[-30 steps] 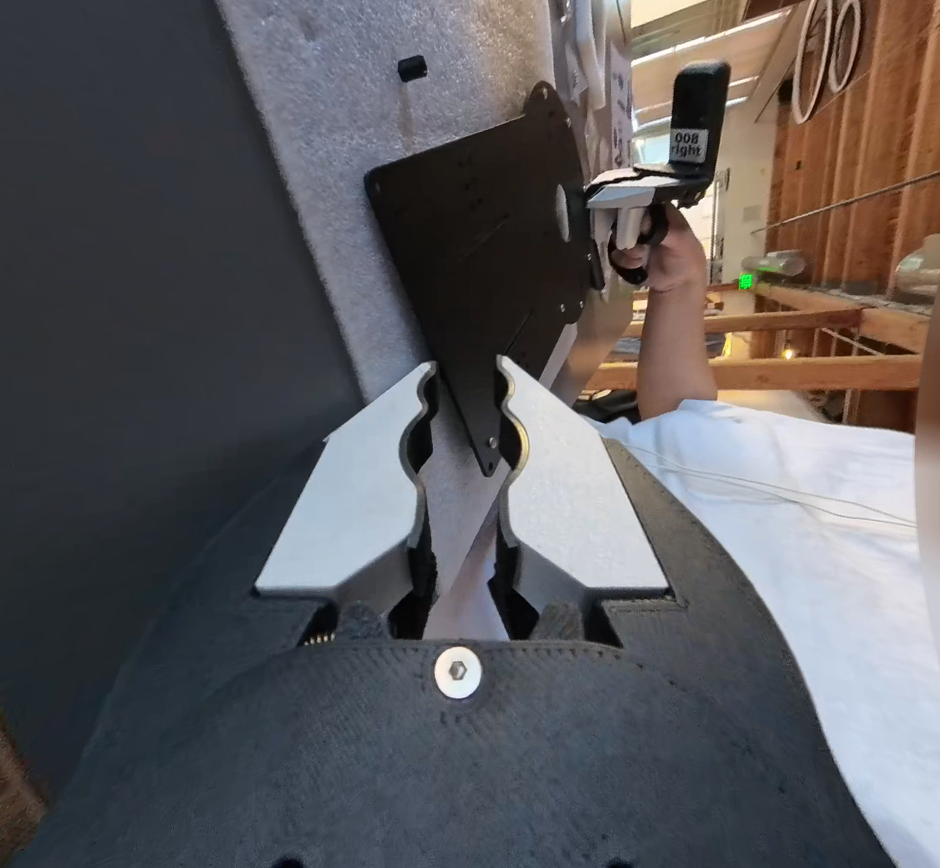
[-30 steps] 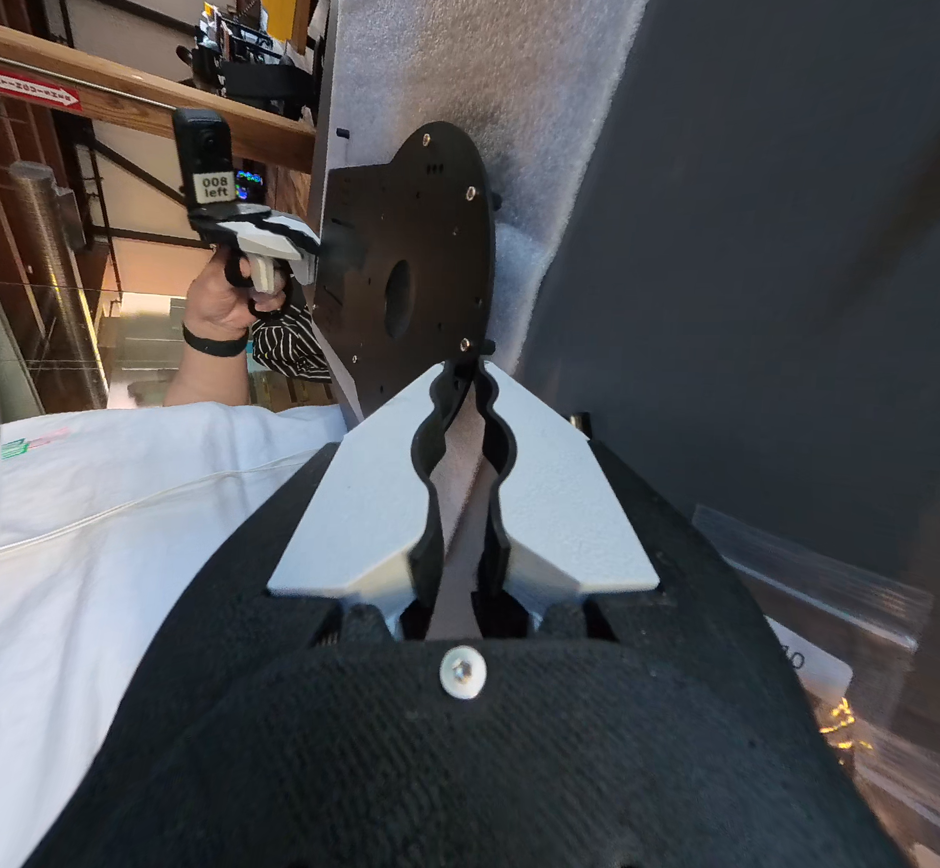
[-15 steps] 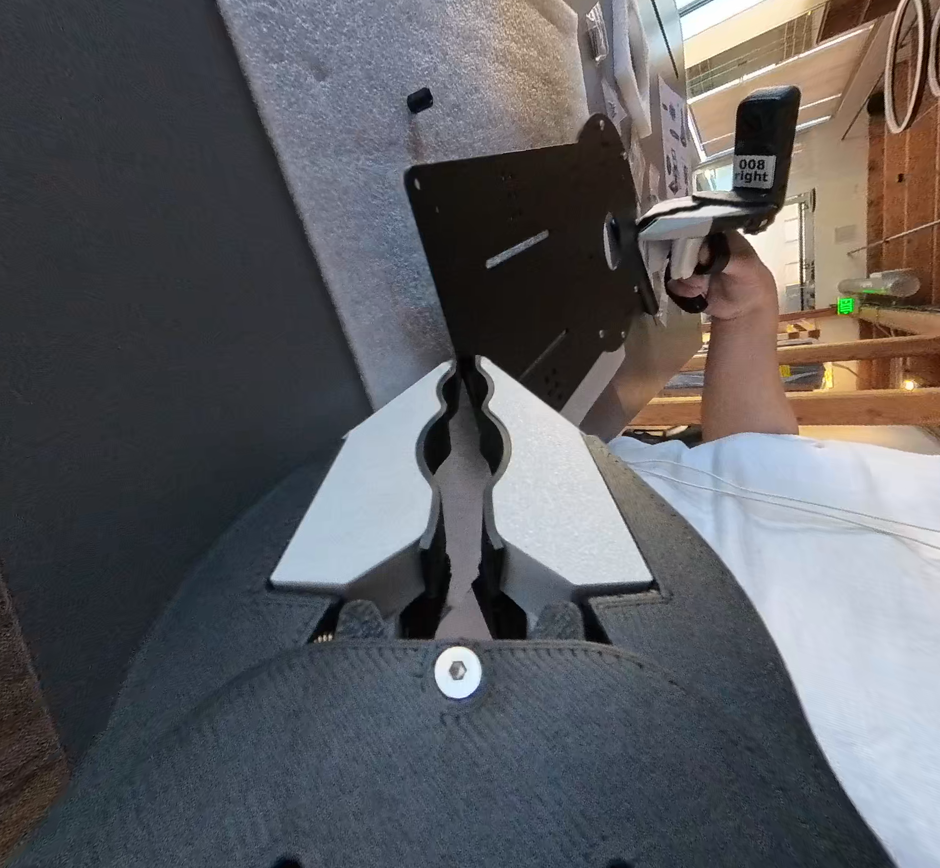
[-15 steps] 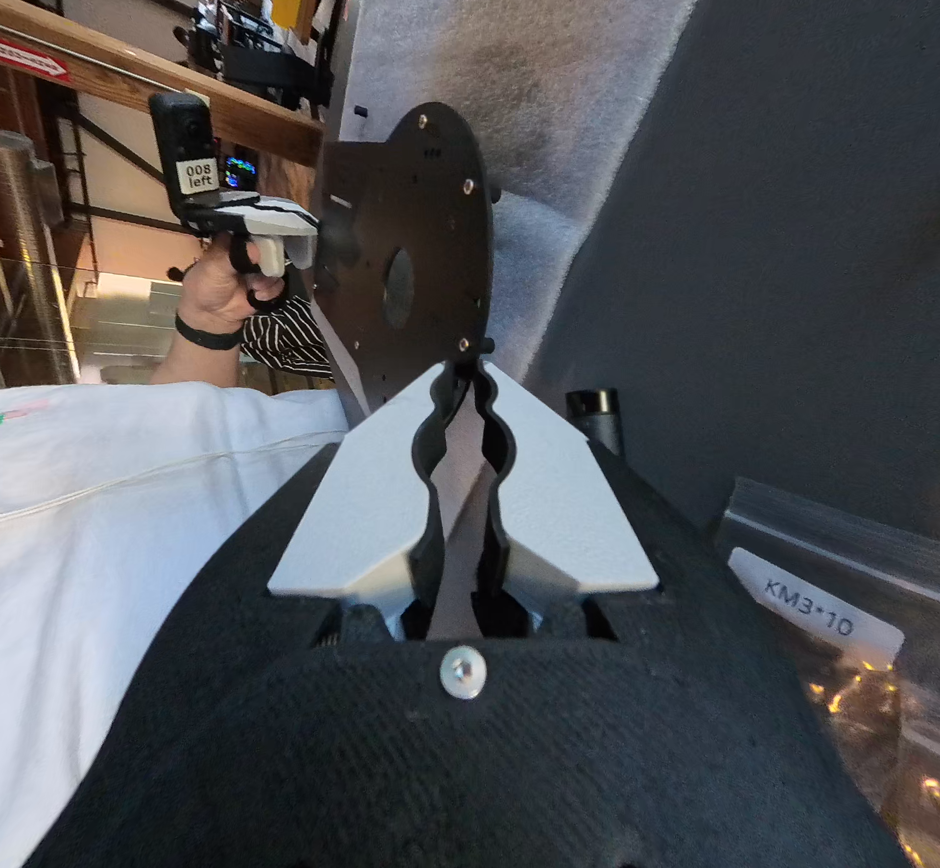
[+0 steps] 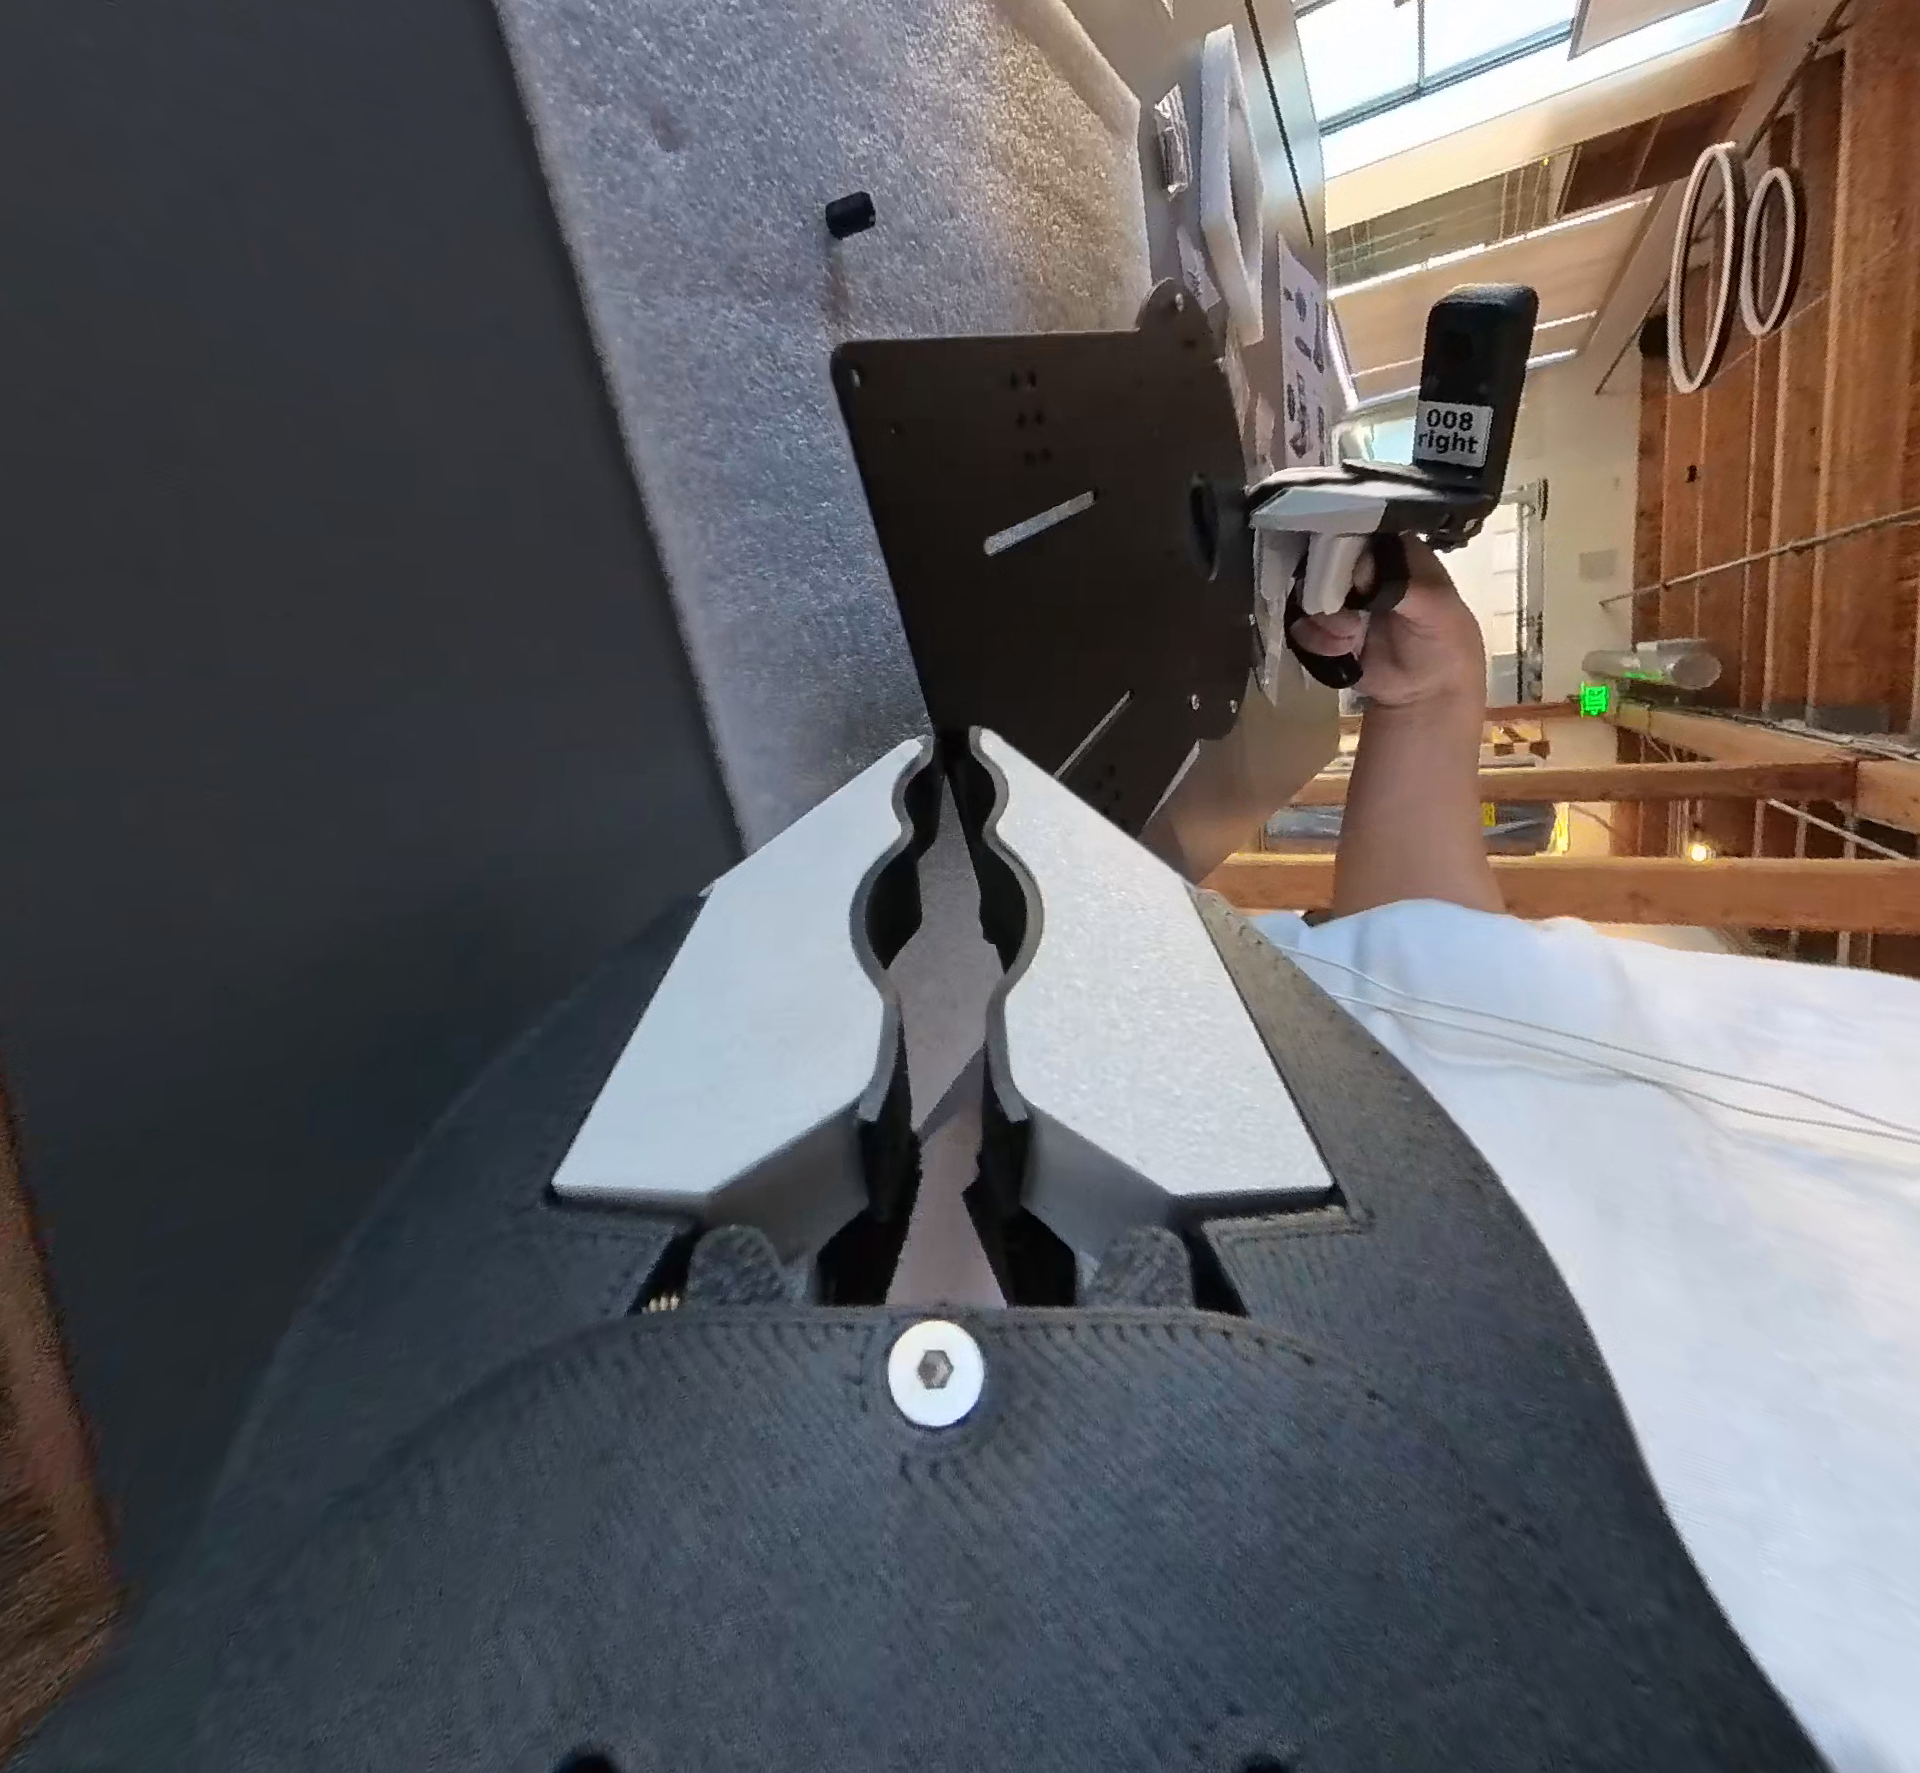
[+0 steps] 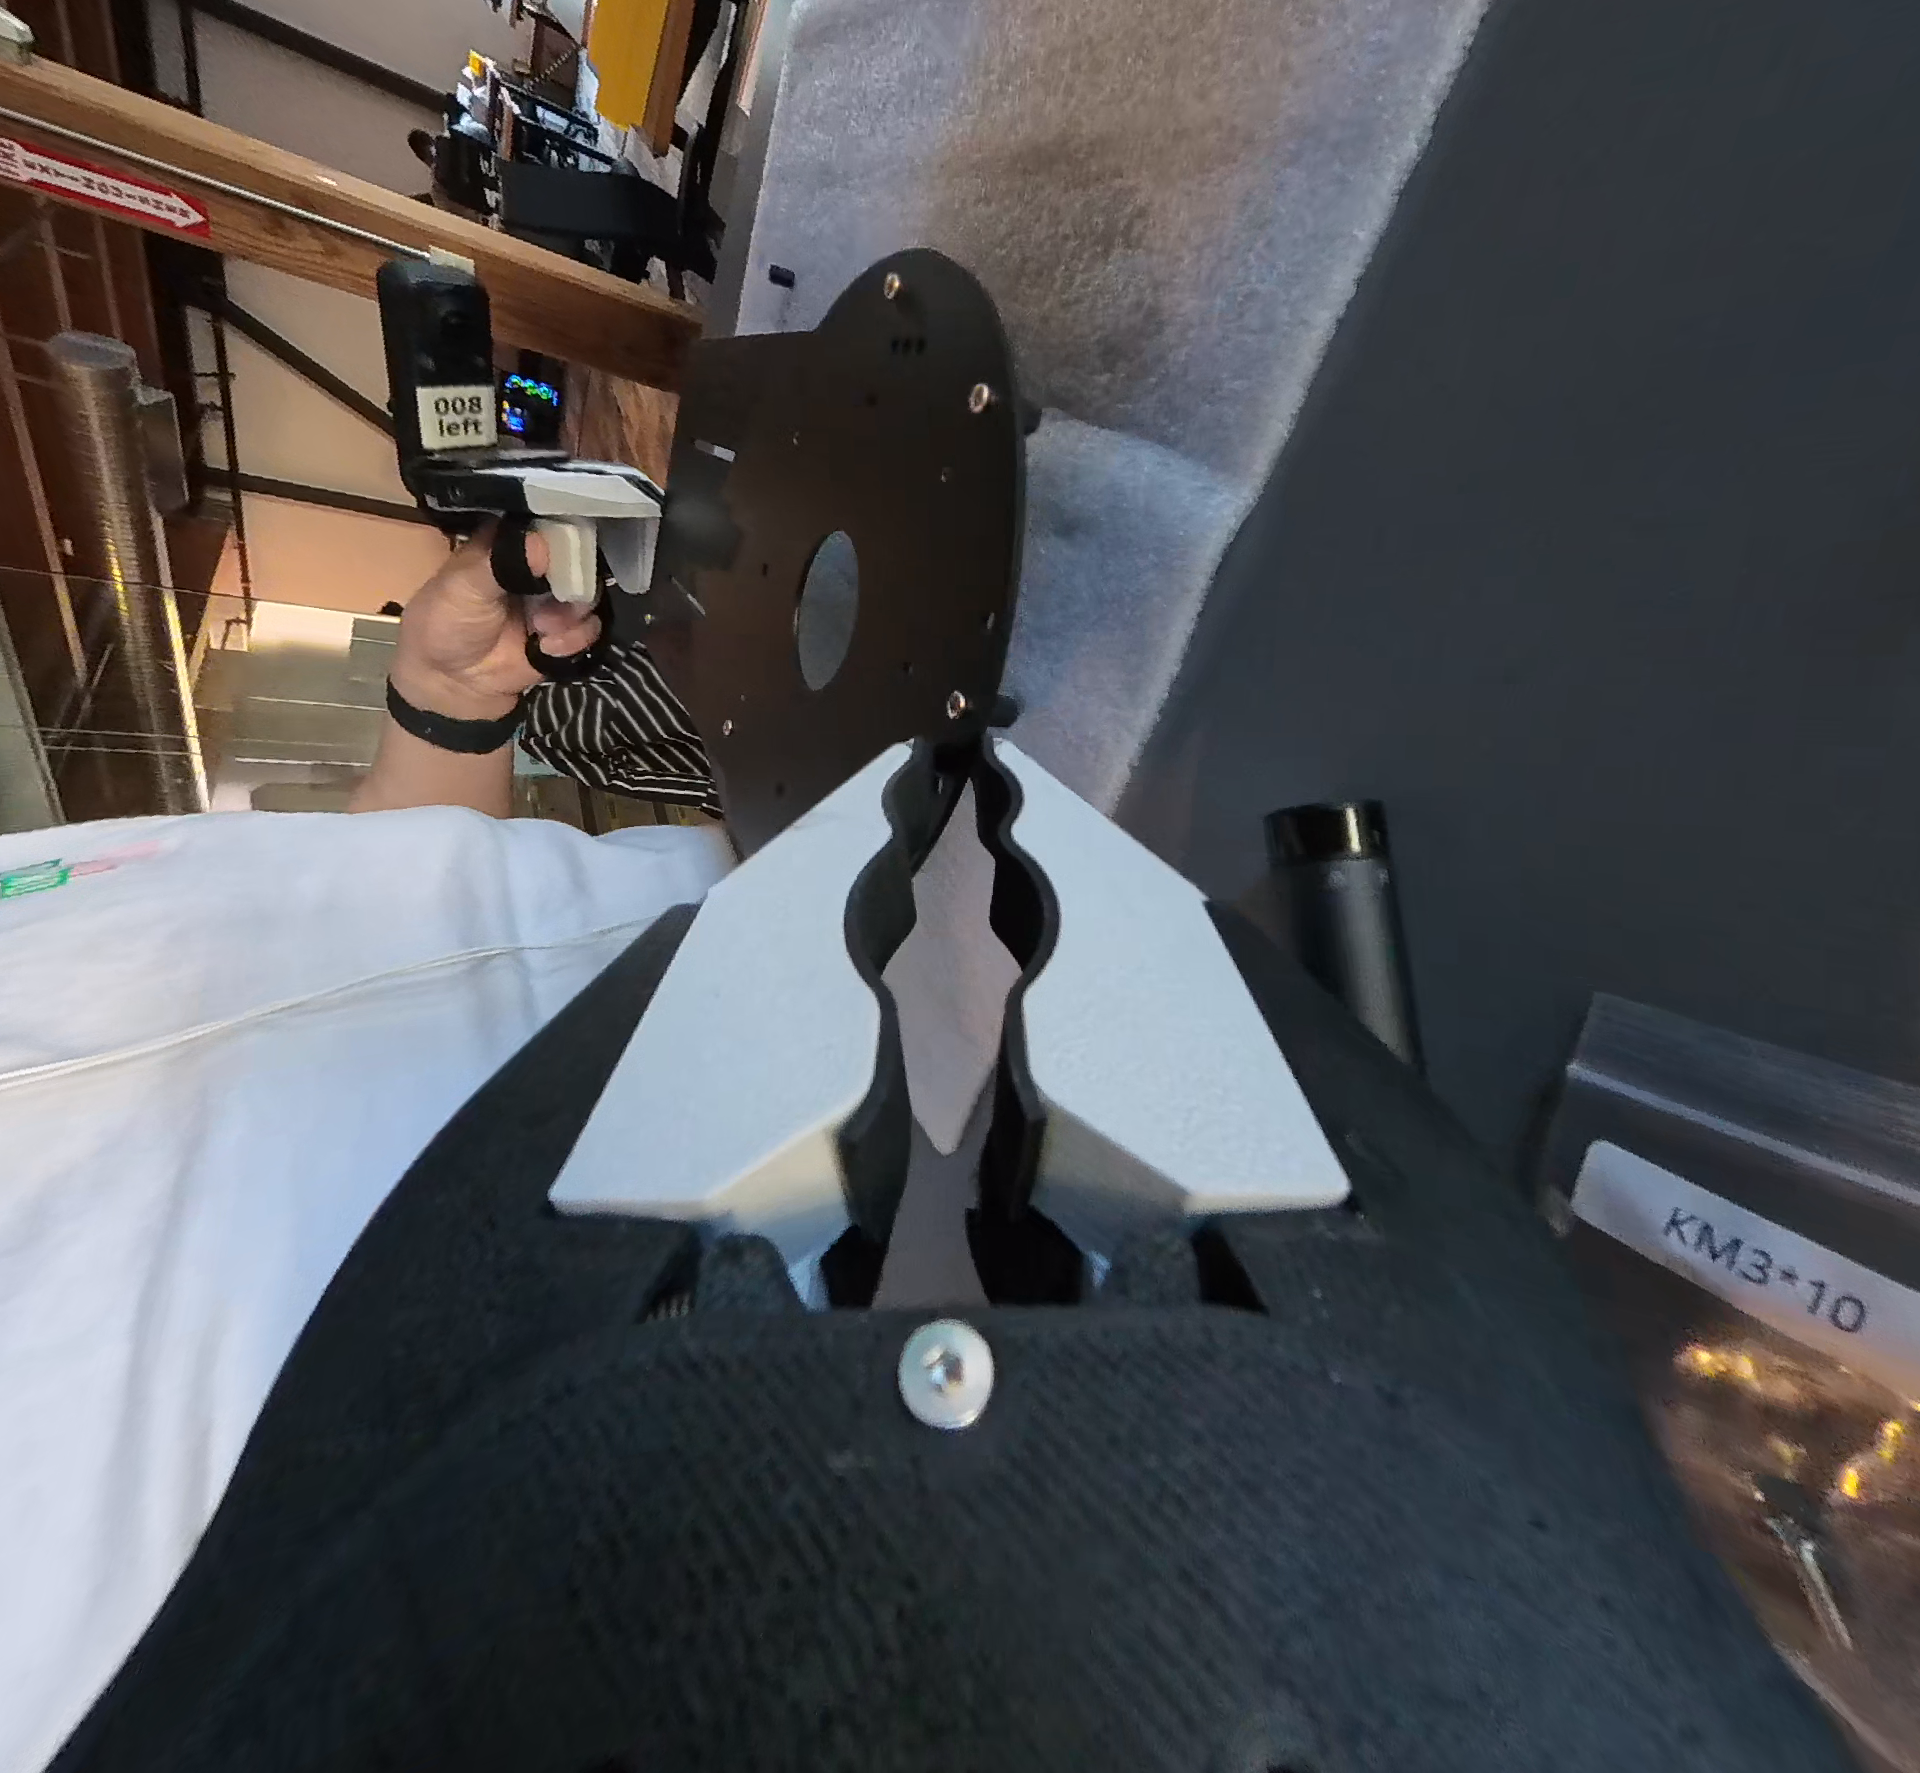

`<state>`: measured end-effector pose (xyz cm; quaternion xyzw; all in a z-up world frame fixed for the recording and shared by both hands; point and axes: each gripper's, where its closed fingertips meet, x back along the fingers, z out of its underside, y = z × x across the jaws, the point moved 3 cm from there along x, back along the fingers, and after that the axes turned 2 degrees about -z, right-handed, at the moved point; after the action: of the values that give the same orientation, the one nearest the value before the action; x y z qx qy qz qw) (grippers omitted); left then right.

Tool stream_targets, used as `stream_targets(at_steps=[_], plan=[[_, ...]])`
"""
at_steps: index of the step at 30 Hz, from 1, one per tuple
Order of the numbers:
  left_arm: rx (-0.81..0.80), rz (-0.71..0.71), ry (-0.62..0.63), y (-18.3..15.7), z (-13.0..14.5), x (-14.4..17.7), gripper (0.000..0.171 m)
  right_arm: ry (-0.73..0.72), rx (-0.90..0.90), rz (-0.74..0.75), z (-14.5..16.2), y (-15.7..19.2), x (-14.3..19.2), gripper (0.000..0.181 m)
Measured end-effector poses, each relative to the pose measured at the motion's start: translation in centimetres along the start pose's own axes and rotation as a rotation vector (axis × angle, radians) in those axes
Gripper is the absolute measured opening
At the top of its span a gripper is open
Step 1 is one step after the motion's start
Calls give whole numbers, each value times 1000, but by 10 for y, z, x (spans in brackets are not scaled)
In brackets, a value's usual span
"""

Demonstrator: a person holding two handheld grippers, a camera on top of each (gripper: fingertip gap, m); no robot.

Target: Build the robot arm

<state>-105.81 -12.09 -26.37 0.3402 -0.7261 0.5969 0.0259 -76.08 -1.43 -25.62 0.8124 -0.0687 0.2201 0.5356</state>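
A flat black metal plate (image 5: 1049, 570) with screw holes, slots and a round hole is held off the white foam sheet (image 5: 831, 92). My left gripper (image 5: 954, 749) is shut on the plate's square corner. My right gripper (image 6: 951, 755) is shut on the rounded end of the same plate (image 6: 862, 528), near a small screw. Each gripper shows in the other's view, held by a hand: the right one (image 5: 1262, 518) at the plate's far edge, the left one (image 6: 649, 518) likewise.
A small black part (image 5: 850, 215) lies on the foam. The dark grey mat (image 5: 260, 373) lies under the foam. A black cylinder (image 6: 1340, 913) and a clear bag of brass screws (image 6: 1787, 1411) lie on the mat at the right. A person's white shirt (image 6: 208, 1048) is close by. One gripper's finger ends stand about 25 cm off the other's.
The left gripper has closed on the plate's corner. Both grippers have lifted and turned the plate away from the foam. The cylinder and the screw bag have come into the right view.
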Motion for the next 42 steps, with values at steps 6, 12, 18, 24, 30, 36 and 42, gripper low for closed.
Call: stream_targets(at_steps=[6,12,18,24,30,36,42], plan=[[13,16,-31,-7,-7,7,1,-10,9,0,-4,3,-2,5],[8,2,-37,-8,-23,8,1,-38,9,-1,-9,1,-4,5],[22,4,-29,-6,-36,-4,1,-66,1,28,-10,-5,1,5],[33,11,2,-3,-39,-18,1,-94,-11,55,-9,-10,10,5],[32,17,18,-3,-40,-27,1,-97,-21,88,-5,-18,14,5],[41,21,32,-1,-38,-33,1,-109,-39,97,-2,-21,17,6],[29,16,45,0,-37,-36,1,-120,-54,101,2,-23,18,6]])
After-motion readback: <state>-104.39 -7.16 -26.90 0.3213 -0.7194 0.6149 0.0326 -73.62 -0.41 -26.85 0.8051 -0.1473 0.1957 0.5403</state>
